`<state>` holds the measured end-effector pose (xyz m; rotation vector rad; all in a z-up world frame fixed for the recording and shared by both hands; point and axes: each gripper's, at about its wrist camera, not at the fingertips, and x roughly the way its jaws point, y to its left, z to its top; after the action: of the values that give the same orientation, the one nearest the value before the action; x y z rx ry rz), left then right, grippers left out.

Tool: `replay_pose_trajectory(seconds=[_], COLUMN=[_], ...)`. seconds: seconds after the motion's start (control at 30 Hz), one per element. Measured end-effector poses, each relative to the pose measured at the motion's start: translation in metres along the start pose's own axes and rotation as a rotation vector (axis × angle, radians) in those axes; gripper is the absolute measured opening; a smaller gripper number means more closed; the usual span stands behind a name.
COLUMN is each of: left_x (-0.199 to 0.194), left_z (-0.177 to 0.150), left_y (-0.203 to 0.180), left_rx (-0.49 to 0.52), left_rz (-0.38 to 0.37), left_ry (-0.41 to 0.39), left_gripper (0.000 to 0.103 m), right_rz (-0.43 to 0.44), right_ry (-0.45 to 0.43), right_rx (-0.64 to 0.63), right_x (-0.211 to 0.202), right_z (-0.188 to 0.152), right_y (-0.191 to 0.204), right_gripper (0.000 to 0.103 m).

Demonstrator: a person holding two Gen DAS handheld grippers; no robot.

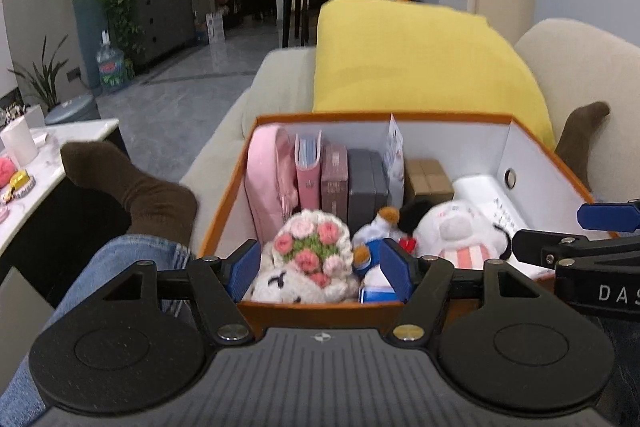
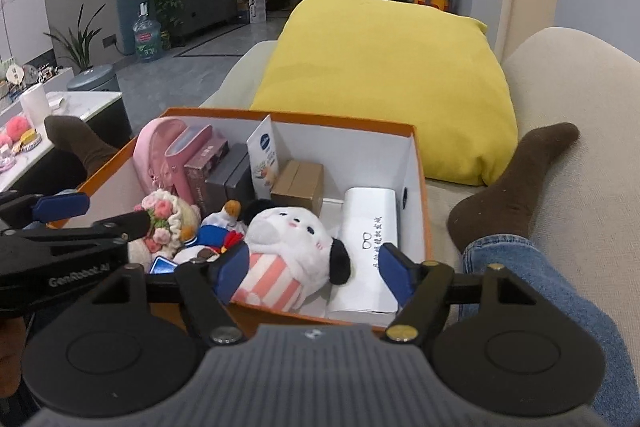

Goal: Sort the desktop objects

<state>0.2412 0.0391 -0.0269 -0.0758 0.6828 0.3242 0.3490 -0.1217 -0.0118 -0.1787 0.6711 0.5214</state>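
Observation:
An orange box [image 1: 224, 211] with a white inside rests on a person's lap. It holds a pink pouch [image 1: 266, 179], several upright small boxes [image 1: 366, 183], a cardboard box [image 1: 428, 177], a white case [image 2: 370, 227], a crochet flower plush [image 1: 308, 247], a duck plush [image 1: 376, 227] and a white striped dog plush [image 2: 288, 247]. My left gripper [image 1: 320, 269] hangs open at the box's near rim, framing the flower plush. My right gripper [image 2: 316, 273] is open over the dog plush, its right pad above the white case. Each gripper shows at the edge of the other's view.
A yellow cushion [image 2: 380, 75] lies on the beige sofa [image 2: 560, 87] behind the box. The person's feet in brown socks [image 2: 516, 179] flank the box, with jeans legs [image 1: 120, 267] beneath. A marble table [image 1: 60, 147] with small items stands at the left.

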Motion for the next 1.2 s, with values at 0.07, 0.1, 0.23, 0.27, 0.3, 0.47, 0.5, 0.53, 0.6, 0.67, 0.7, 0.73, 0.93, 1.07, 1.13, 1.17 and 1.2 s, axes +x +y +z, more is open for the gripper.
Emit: replay_pose_trajectory(seconds=[0.07,0.1,0.23,0.27,0.3,0.47,0.5,0.53,0.6,0.67,0.7,0.73,0.93,1.07,1.13,1.17,1.2], left_x=[0.002,0.003,0.002,0.002,0.002,0.003,0.002,0.002,0.002,0.003,0.003,0.002,0.002,0.002,0.002,0.002,0.002], left_z=[-0.003,-0.003,-0.005,-0.004,-0.005,-0.004,-0.005,-0.005,-0.004,-0.004,-0.005,-0.005,-0.005,-0.005,-0.005,-0.005,-0.005], left_y=[0.000,0.000,-0.001,0.000,0.000,0.001,0.001,0.001,0.002,0.002,0.002,0.002,0.002,0.002,0.002,0.002,0.002], left_rx=[0.001,0.004,0.013,0.011,0.009,-0.001,-0.001,-0.001,0.000,0.002,0.003,0.003,0.001,0.001,0.000,0.001,0.001], left_rz=[0.003,0.006,0.017,0.016,0.014,0.010,0.010,0.010,0.004,0.001,0.001,0.000,-0.003,-0.002,-0.002,-0.003,-0.002], left_ry=[0.020,0.021,0.016,0.018,0.020,0.023,0.022,0.022,0.022,0.021,0.019,0.019,0.021,0.021,0.022,0.021,0.021], left_gripper=[0.080,0.080,0.083,0.083,0.084,0.086,0.086,0.086,0.086,0.086,0.086,0.086,0.086,0.086,0.086,0.086,0.086], right_rz=[0.021,0.033,0.042,0.042,0.044,0.052,0.051,0.050,0.051,0.051,0.050,0.050,0.050,0.049,0.049,0.049,0.050], right_ry=[0.025,0.040,0.057,0.058,0.058,0.062,0.061,0.060,0.059,0.059,0.059,0.059,0.059,0.059,0.059,0.059,0.059], right_rx=[0.014,0.026,0.074,0.076,0.080,0.102,0.100,0.098,0.098,0.098,0.097,0.097,0.098,0.098,0.098,0.098,0.098], right_x=[0.006,0.009,0.012,0.012,0.013,0.014,0.014,0.014,0.014,0.014,0.014,0.014,0.014,0.014,0.014,0.014,0.014], right_z=[-0.002,-0.003,-0.004,-0.005,-0.005,-0.007,-0.008,-0.008,-0.008,-0.008,-0.008,-0.008,-0.008,-0.008,-0.008,-0.008,-0.008], right_y=[0.000,-0.001,-0.006,-0.005,-0.005,-0.008,-0.008,-0.008,-0.008,-0.007,-0.007,-0.007,-0.007,-0.007,-0.007,-0.007,-0.007], right_gripper=[0.073,0.073,0.074,0.074,0.074,0.077,0.077,0.077,0.077,0.077,0.077,0.077,0.077,0.077,0.077,0.077,0.077])
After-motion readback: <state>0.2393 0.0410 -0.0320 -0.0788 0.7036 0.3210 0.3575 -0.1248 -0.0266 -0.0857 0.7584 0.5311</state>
